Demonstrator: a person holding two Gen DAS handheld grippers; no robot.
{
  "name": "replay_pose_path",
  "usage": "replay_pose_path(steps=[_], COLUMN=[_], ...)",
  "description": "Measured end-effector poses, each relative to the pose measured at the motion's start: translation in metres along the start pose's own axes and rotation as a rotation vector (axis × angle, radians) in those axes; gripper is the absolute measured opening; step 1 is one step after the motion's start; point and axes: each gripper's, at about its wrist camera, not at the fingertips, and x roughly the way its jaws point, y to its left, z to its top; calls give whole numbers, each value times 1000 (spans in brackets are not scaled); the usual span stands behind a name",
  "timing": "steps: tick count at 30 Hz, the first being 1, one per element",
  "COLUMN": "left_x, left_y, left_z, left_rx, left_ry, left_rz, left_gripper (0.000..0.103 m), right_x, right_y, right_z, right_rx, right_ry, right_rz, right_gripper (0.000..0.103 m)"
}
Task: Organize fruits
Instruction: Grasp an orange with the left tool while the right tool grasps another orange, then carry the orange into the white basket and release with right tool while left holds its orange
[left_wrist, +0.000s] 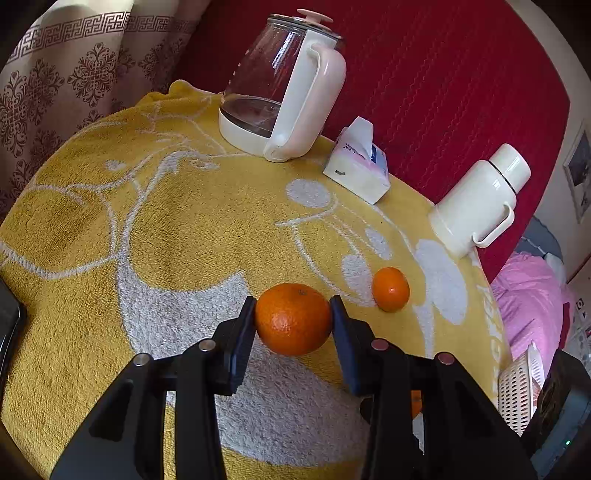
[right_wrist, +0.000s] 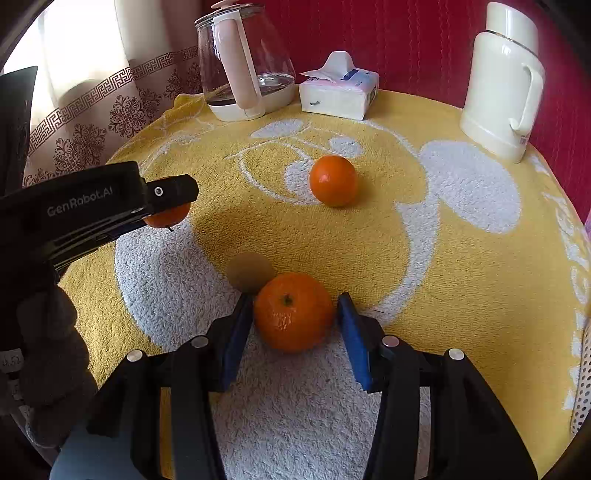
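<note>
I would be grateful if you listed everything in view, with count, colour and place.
Held oranges: two, orange, one in each pair of tongs.
Loose orange: one, orange, mid-towel.
Brown fruit: one, blurred, just behind the right-held orange.
Kettle: one, clear glass with a pale handle, back of the towel.
Tissue pack: one, white, beside the kettle.
Flask: one, cream, back right.
Towel: one, yellow with white pattern, under everything.
Basket: one, white, past the towel's right edge.
Curtain: one, patterned beige, back left.
Left tongs: black, shut on an orange.
Right tongs: black, blue pads, shut on an orange.
</note>
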Motion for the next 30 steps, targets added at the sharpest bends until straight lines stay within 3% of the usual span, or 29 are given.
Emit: replay_pose_path(steps=[4,14,30], left_x=[0,-1,-1], left_y=[1,-5,-13], left_z=[0,-2,-7], left_rx=[-5,20,51], left_ry=[3,1,-2], left_rz=[-4,-22,-31], left_gripper=[40,40,40], right_x=[-1,-19,-90], right_y=[2,-9,-65], right_z=[-1,-10,-29], right_rx=[-10,35,169], right_ry=[-5,-20,-114], right_rz=[-10,-8,-82], right_gripper=[42,42,41])
